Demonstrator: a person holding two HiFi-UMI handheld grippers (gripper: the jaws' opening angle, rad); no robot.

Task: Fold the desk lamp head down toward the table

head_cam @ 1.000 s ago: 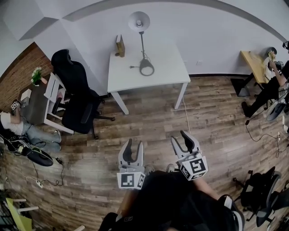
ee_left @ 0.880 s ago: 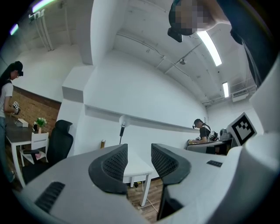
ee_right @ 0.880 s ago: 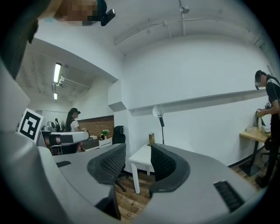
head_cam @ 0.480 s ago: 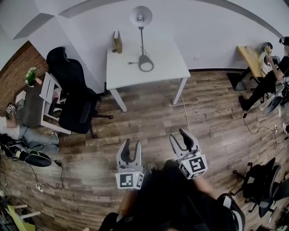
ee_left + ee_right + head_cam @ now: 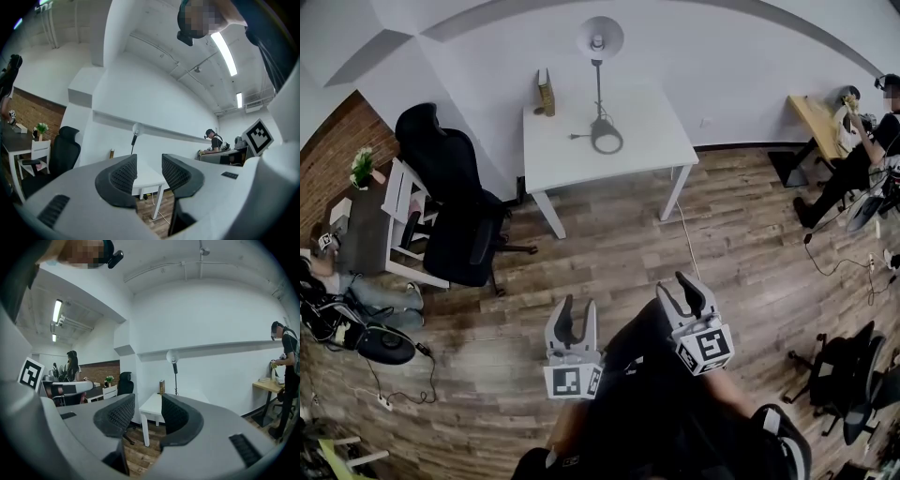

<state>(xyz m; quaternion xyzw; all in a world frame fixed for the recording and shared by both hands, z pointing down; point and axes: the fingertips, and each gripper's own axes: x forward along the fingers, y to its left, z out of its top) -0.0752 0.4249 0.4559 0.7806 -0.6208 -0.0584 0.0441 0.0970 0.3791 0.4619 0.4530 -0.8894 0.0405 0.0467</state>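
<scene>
1. Lamp: upright on the far table, head raised;
2. My left gripper: near, jaws released, nothing between them;
3. My right gripper: near, released, empty; both well apart from the table.

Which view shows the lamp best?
The head view: the whole lamp shows from above, head, pole and base on the table. Both gripper views show it small and far, base hidden behind a jaw.
</scene>
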